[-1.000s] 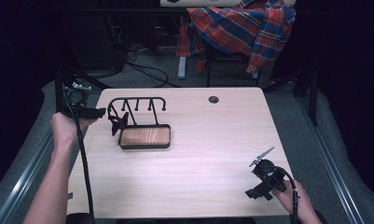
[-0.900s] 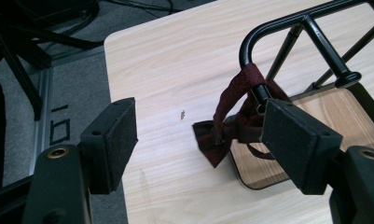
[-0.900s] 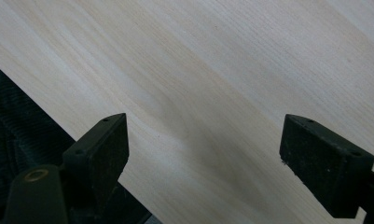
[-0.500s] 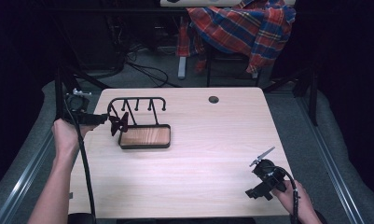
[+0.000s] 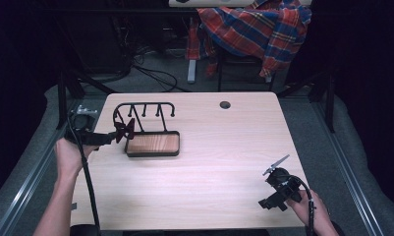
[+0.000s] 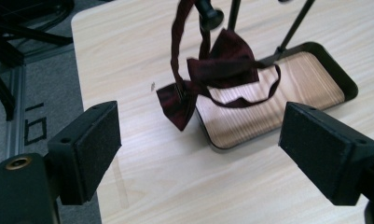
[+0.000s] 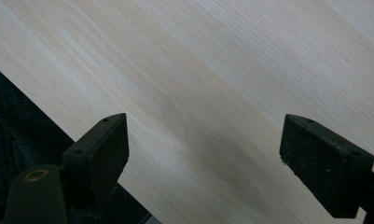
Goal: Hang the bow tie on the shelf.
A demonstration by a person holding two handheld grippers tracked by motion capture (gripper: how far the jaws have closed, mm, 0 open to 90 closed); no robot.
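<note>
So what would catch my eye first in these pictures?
Probably the dark red bow tie hanging by its strap from a peg of the black rack, at the left of the table over a wood-bottomed tray. Next, the plaid shirt draped behind the table. The left gripper is open, just short of the tie.

The support surface is a rectangular table point(image 5: 199, 167) with a light wood-grain top and rounded corners, and a small round dark grommet hole point(image 5: 225, 104) sits near the middle of its far edge. Standing directly on the left half of the top is a black wire rack point(image 5: 144, 110) with several upright pegs, joined to a shallow black-rimmed tray point(image 5: 153, 144) with a wood-coloured floor. In the right gripper view the tabletop point(image 7: 212, 84) runs diagonally, with its edge at the lower left.
</note>
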